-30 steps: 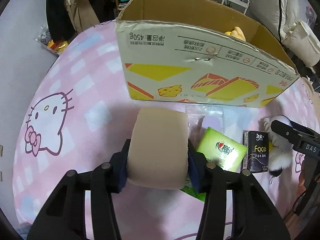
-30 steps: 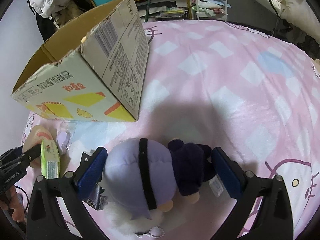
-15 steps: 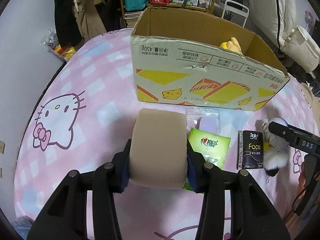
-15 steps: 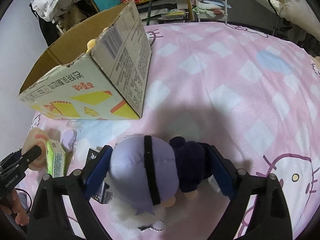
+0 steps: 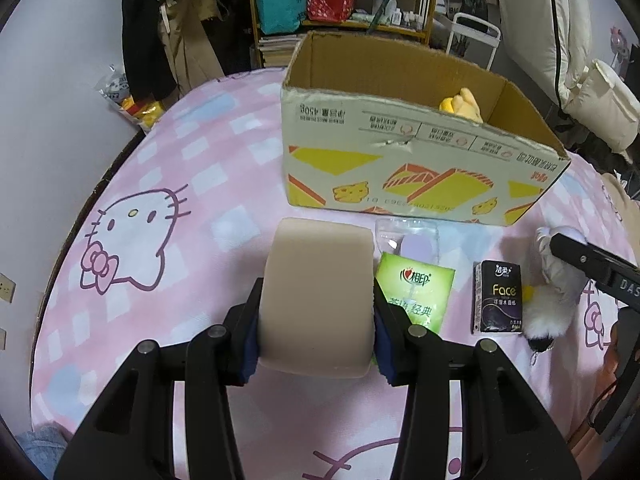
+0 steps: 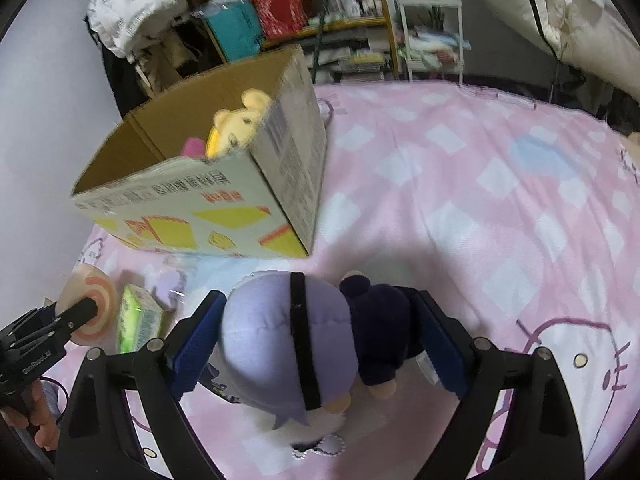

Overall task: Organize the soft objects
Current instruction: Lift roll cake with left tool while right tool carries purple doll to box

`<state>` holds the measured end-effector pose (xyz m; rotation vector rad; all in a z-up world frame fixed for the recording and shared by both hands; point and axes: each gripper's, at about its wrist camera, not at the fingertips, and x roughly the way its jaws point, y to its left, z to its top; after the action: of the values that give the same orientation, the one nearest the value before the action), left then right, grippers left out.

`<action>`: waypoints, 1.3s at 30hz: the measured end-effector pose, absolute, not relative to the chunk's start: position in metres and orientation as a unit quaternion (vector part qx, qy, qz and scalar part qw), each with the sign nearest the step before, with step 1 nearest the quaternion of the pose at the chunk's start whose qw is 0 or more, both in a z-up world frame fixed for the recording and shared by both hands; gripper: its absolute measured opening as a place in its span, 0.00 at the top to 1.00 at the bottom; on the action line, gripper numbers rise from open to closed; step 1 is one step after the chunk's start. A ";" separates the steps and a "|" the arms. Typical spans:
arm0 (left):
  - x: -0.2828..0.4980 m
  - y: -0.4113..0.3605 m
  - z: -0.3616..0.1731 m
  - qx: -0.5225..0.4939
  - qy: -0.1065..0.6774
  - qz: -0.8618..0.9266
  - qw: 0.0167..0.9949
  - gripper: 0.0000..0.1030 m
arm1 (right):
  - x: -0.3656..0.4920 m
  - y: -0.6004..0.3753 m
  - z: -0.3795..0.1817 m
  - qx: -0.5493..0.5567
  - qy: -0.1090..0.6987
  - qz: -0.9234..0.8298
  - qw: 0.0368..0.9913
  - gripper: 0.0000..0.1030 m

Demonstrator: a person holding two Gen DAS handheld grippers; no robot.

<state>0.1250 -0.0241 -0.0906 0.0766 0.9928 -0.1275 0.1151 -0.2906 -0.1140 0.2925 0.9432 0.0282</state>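
- Left wrist view: the left gripper is pinching a beige cylindrical foam roll between its two blue-padded fingers; the roll's flat ends are hidden behind the pads.
- The open brown cardboard box with yellow cheese prints is standing just beyond the roll on the pink checked cat-print bedsheet.
- Only the top of a yellow plush toy is peeking over the box's near wall; the rest is hidden inside.
- In front of the box, a clear plastic packet with a lilac pad inside is lying partly under a green tissue pack, whose lower left corner is covered by the gripper's finger.
- A black tissue pack marked "Face" is lying in front of the box's right corner.
- The right gripper's black finger is cutting across a lilac and white plush doll, most of which is out of sight.
- Right wrist view: the right gripper is squeezing that plush doll, lilac head and dark navy body, between its blue pads; the face is turned away and the lower fur is blurred.
- The doll is sitting in front of the box's near corner, over the bedsheet; whether it is touching the sheet cannot be told.
- Inside the box the yellow toy is showing beside something pink, too hidden to identify.
- At the left edge the left gripper's finger is pressing the roll's ringed end, beside the green pack.
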 end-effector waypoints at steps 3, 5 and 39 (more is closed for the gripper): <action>0.120 -0.024 -0.085 0.038 0.462 -0.060 0.884 0.56 | 0.109 -0.289 -0.100 0.134 0.423 0.019 0.896 0.06; 0.114 -0.024 -0.076 0.041 0.443 -0.057 0.894 0.56 | 0.104 -0.285 -0.089 0.129 0.400 0.022 0.907 0.06; 0.121 -0.059 0.110 0.056 0.173 -0.100 0.978 0.57 | 0.116 -0.259 0.085 0.029 0.154 0.090 0.984 0.06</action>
<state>0.1206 -0.0591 0.1097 0.1137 0.3492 -0.2005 0.1159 -0.2593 0.0849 0.0577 0.3093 0.1803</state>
